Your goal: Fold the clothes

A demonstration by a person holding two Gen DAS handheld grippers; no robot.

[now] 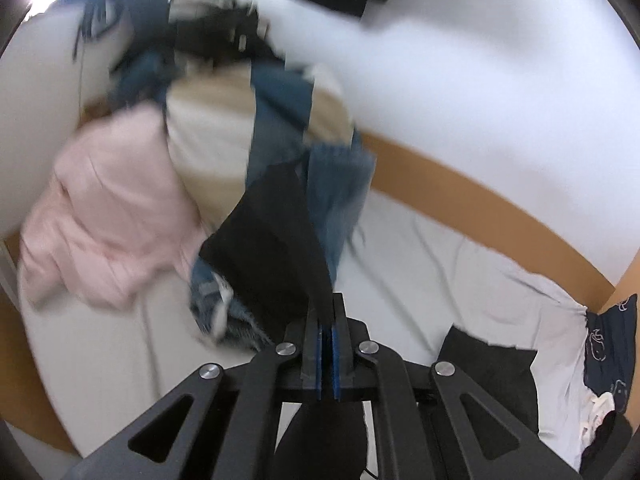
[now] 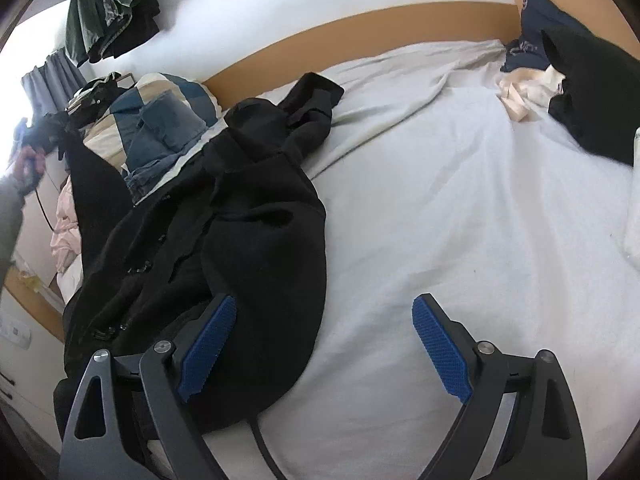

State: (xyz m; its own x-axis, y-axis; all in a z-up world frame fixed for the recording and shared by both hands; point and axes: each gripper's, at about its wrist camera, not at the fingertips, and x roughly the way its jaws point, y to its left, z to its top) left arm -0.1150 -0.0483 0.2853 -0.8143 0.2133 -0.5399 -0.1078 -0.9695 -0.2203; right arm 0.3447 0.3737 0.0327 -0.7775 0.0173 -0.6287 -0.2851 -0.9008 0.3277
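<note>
Right wrist view: black coat is lying unfolded along the bed's left edge; right claw is gaping wide; left claw is pinching the coat's cloth; folding barely begun.

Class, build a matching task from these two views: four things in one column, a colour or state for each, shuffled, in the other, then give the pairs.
Things:
1. left claw
2. right claw
3. crumpled garment beside the pile
4. bed frame

Colour or state:
A. orange-brown
B. open, holding nothing
C. pale pink
D. shut on black cloth

Pairs: 1-D, 2-B, 3-C, 4-A
</note>
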